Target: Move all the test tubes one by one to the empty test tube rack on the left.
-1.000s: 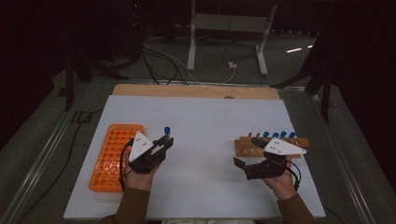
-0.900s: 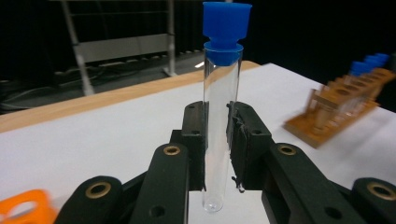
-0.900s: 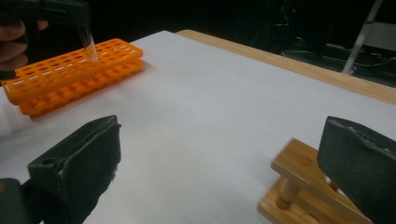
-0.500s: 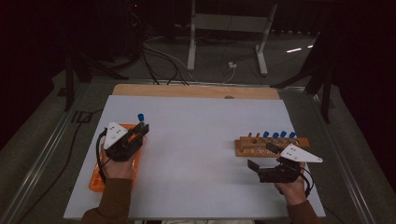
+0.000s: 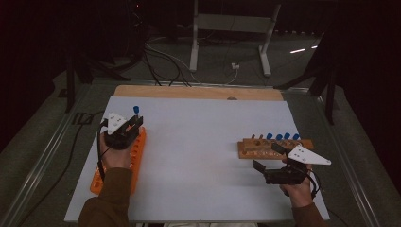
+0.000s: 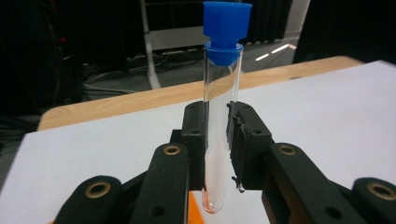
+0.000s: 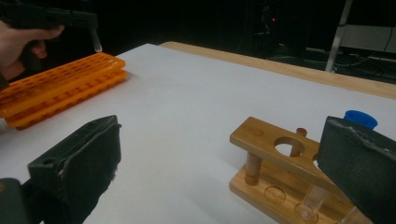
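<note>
A clear test tube (image 6: 222, 93) with a blue cap stands upright between the pads of my left gripper (image 6: 223, 135), which is shut on it. In the high view the left gripper (image 5: 135, 124) holds the tube (image 5: 136, 111) over the far end of the orange rack (image 5: 135, 158). The tube's round bottom (image 7: 97, 45) hangs just above that rack (image 7: 60, 86). My right gripper (image 5: 267, 157) is open and holds nothing, just in front of the wooden rack (image 5: 265, 147), which carries several blue-capped tubes (image 5: 282, 136). Its jaws stand wide apart in the right gripper view (image 7: 219, 163), beside the wooden rack (image 7: 266, 140).
The white table top (image 5: 198, 142) ends in a wooden strip (image 5: 198, 92) at the far edge. Beyond it stand a metal stand (image 5: 227, 38) and floor cables (image 5: 165, 56). A dark cable (image 5: 61, 161) runs along the table's left side.
My left gripper has carried the blue-capped tube leftward from the middle of the table to over the orange rack's far end. My right gripper has drawn back from the wooden rack toward the near edge.
</note>
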The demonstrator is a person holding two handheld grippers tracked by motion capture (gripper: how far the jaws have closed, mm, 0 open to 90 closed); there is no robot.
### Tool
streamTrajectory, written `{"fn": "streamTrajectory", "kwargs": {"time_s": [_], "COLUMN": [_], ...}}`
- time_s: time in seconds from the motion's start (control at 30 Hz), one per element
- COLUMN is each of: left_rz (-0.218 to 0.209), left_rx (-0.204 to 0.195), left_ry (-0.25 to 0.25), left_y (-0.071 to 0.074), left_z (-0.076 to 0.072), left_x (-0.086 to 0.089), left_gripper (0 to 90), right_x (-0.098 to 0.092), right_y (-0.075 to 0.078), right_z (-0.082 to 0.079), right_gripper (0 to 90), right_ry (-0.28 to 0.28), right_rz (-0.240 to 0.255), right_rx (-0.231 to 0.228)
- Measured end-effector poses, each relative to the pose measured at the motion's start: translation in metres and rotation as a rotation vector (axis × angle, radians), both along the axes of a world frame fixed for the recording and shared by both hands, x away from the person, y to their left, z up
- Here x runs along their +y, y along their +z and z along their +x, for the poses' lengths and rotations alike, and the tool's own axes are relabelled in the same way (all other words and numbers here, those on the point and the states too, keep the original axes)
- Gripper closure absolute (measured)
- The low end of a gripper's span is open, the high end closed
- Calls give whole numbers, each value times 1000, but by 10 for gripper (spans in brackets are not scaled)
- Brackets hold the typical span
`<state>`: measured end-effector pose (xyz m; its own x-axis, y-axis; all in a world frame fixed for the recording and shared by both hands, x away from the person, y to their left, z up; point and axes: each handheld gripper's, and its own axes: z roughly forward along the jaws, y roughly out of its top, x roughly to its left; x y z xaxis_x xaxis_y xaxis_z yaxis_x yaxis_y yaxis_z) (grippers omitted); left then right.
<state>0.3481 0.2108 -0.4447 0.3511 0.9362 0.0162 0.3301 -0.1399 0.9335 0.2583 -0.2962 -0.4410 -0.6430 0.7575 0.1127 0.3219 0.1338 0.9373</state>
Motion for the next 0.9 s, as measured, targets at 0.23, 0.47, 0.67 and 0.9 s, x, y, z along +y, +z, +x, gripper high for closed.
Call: {"fn": "streamTrajectory", "kwargs": {"time_s": [0.23, 0.47, 0.67, 0.9], "left_rz": [3, 14, 46, 97], "left_rx": [60, 105, 161, 259], "left_ry": [48, 58, 60, 64], "left_y": [-12, -21, -25, -30], "left_z": [18, 28, 30, 28], "left_x": [6, 7, 6, 4], "left_gripper": [782, 784, 784, 783], "right_x": [0, -1, -1, -2], "right_y": [1, 2, 2, 2], "right_z": [0, -1, -1, -1], "right_gripper": [0, 0, 0, 0], "right_ry": [3, 8, 9, 9], "right_rz": [5, 8, 5, 8], "right_rx": [-1, -9, -10, -11]}}
